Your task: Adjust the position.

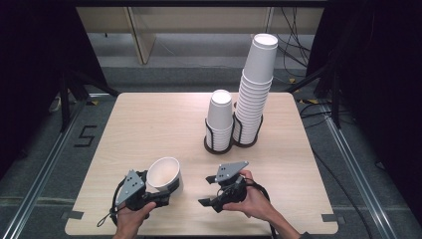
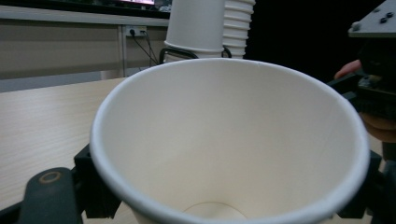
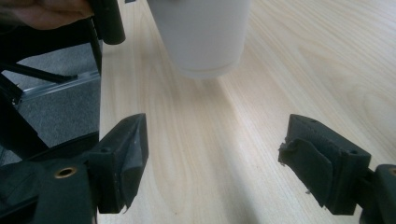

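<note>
While one table (image 1: 149, 119) carries everything, its contents count as two cup stacks, two holders, one loose cup and two grippers. One tall stack (image 1: 255, 92) of white paper cups stands in a black ring holder (image 1: 247, 143) toward the far right part of the tabletop; its upper cups lean slightly. One short stack (image 1: 219, 119) stands in a second black ring holder (image 1: 218, 146), touching the first holder on its left side. The number of cups in each stack cannot be counted reliably.

One loose paper cup (image 1: 164, 175) sits near the near edge, left of centre, tilted with its open mouth facing up and toward the left gripper (image 1: 161, 191). That gripper's jaws are clamped on the cup, one on each side of its wall, as the left gripper view shows.

One right gripper (image 1: 210, 190) is held just right of the cup, near the near edge, apart from it. Its jaws stand wide apart with only bare tabletop between them.
</note>
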The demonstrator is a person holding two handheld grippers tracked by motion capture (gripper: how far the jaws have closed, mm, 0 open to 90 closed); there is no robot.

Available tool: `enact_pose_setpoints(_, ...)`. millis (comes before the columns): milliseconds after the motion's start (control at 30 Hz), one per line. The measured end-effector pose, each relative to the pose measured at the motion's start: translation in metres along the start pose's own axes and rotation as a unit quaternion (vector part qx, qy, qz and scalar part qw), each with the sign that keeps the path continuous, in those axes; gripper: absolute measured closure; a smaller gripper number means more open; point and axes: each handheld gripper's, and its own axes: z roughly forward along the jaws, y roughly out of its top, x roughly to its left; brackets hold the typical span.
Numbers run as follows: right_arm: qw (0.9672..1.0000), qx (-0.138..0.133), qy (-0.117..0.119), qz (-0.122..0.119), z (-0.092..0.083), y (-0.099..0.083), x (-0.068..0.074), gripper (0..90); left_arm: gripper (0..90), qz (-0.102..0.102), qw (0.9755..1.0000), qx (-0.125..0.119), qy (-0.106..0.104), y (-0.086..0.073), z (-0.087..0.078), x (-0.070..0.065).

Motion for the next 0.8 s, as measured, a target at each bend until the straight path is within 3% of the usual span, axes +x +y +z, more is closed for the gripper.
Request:
enact_pose_setpoints(233, 0.9999, -0.005, -0.007, 0.011, -0.007, -0.007, -0.003, 22.8, 16.7, -0.004, 0.9996, 0.008, 0.027, -0.003, 0.005, 0.01)
enact_pose_setpoints(300, 0.9998, -0.002, -0.011, 0.018, -0.009, -0.009, -0.002, 22.6, 16.7, -0.005, 0.9995, 0.004, 0.03, -0.004, 0.006, 0.012)
enact_pose_setpoints(433, 0.9998, 0.0, -0.019, 0.009, -0.012, -0.012, -0.003, 21.8, 16.6, -0.006, 0.9994, -0.003, 0.033, -0.003, 0.007, 0.016)
enact_pose_setpoints(667, 0.9994, -0.004, -0.023, 0.025, -0.016, -0.018, -0.004, 21.2, 16.6, -0.009, 0.9987, 0.006, 0.049, -0.002, 0.006, 0.024)
enact_pose_setpoints(800, 0.9992, -0.008, -0.033, 0.02, -0.02, -0.021, -0.004, 21.1, 16.5, -0.011, 0.9983, -0.006, 0.056, -0.001, 0.007, 0.03)
